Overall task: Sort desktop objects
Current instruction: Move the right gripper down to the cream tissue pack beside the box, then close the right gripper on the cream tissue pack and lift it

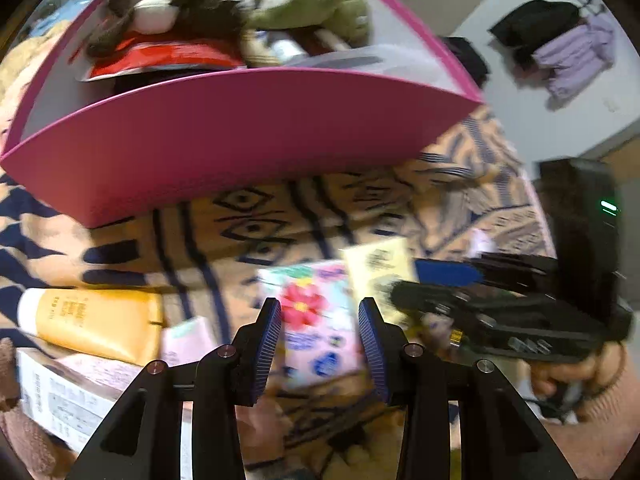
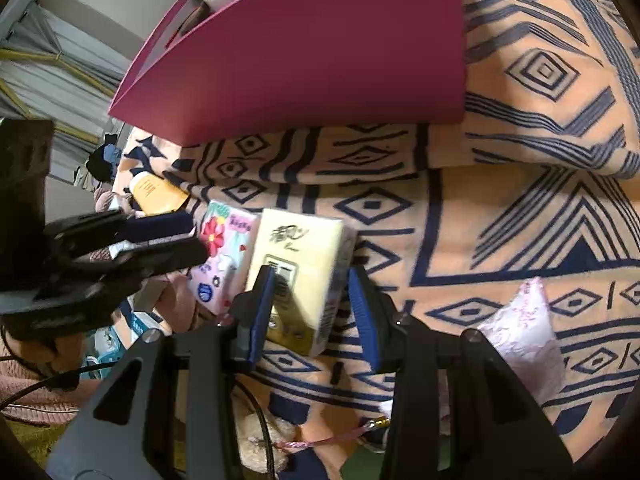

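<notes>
A pink tissue pack with a red flower (image 1: 316,320) (image 2: 224,256) lies on the patterned blanket. A pale yellow tissue pack (image 1: 376,268) (image 2: 304,248) lies right beside it. My left gripper (image 1: 320,308) (image 2: 200,240) hovers over the pink pack. Its blue pads stand either side of the pack, with nothing seen pressing. My right gripper (image 2: 310,272) (image 1: 404,284) straddles the yellow pack's near half, with a thin gap at the right pad. Behind both stands a magenta box (image 1: 240,140) (image 2: 320,60) holding a brown plush toy (image 1: 180,12) and a green one (image 1: 312,4).
An orange tube (image 1: 96,320) (image 2: 156,194) lies left of the packs. A white printed carton (image 1: 60,396) sits nearer still. A crumpled pale bag (image 2: 520,332) rests on the blanket (image 2: 520,80) at the right. A hand (image 1: 560,380) grips the right tool. Both views are blurred.
</notes>
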Tool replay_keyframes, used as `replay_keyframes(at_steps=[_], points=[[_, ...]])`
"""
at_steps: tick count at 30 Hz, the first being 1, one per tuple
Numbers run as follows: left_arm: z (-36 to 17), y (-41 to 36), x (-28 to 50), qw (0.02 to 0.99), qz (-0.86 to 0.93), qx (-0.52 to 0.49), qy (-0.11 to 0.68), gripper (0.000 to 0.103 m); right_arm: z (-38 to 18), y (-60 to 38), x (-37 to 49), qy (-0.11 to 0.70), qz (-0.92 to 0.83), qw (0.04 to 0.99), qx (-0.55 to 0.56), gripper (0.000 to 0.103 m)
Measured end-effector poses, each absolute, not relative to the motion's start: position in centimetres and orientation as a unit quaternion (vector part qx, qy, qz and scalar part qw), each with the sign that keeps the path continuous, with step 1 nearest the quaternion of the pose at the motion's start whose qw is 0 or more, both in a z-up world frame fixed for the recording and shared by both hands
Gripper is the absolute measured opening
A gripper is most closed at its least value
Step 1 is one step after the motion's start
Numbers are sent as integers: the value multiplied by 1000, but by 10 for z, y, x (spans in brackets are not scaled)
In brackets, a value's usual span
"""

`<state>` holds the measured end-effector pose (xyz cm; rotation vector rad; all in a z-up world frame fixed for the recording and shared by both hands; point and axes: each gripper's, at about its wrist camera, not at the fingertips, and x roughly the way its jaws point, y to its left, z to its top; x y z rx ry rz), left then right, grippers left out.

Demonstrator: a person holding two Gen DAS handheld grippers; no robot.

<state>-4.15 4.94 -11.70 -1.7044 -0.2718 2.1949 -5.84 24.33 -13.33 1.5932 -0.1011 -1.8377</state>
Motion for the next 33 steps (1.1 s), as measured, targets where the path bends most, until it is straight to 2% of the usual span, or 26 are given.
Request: replay_keyframes(at_steps=[6,14,25,31,33], points=[[-115,80,-33,256,750,-601,-102,40,-134,252,-58,-51,-706,343,618,41],[-144,83,-40,238,722,-637,-127,40,-133,258,-57,-59,-708,340,617,40],[-154,76,-47,220,720,-642,-145,40,-136,262,-61,-72,-697,352,621,40],[-155,84,-52,225,718,-643,-139,29,-139,263,-64,-81,-692,358,622,39],[-156,85,-54,228,716,-644,-140,26,-140,266,-66,-93,-687,364,623,33]])
